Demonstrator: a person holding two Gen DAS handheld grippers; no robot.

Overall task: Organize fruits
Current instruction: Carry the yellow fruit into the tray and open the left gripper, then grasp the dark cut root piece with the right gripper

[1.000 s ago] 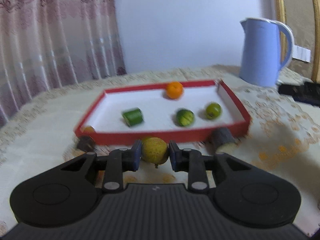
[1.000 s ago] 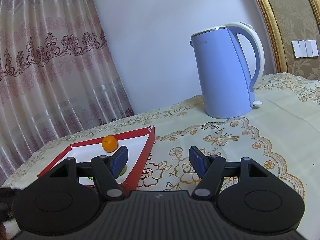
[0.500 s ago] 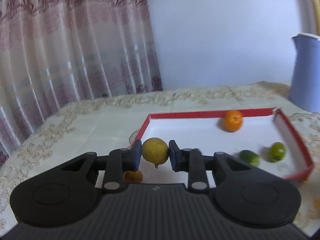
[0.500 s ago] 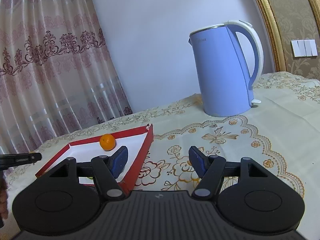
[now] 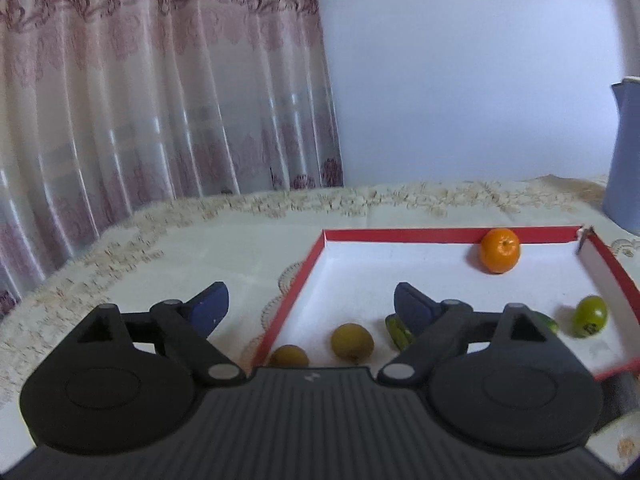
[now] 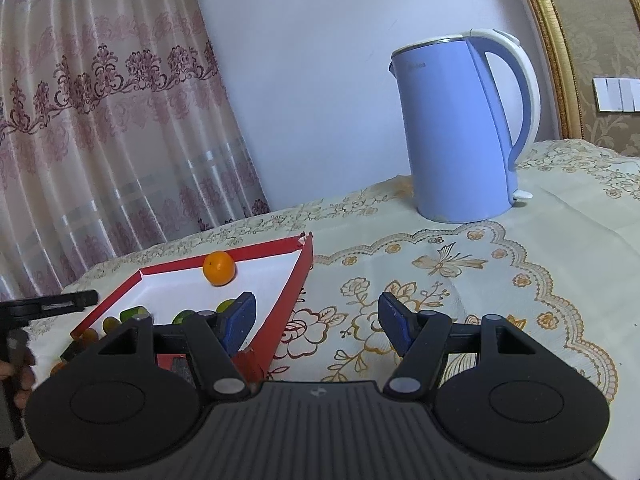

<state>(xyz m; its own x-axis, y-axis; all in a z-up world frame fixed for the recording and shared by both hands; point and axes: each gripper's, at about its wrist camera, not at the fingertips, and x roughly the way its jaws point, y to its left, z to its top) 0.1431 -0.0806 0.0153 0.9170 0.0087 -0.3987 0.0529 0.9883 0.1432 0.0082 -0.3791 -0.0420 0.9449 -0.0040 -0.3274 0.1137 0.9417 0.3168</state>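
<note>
Hiding behind hand-held gripper (image 5: 311,305) finger, green fruit (image 5: 398,330), kettle (image 5: 626,160) cropped

**Hidden and cut-off parts**

In the left wrist view, the light blue plastic kettle (image 5: 626,152) is cut by the right edge. The right finger (image 5: 416,308) of the black left tool (image 5: 310,304) covers most of a green elongated fruit (image 5: 398,330). A dark blurred object (image 5: 618,394) outside the red-walled tray (image 5: 440,235) cannot be identified.

light: soft, even daylight through curtain (image 5: 160,92); shadows: faint; edges: fisheye-bowed, dark corners; focus: slightly soft
</note>
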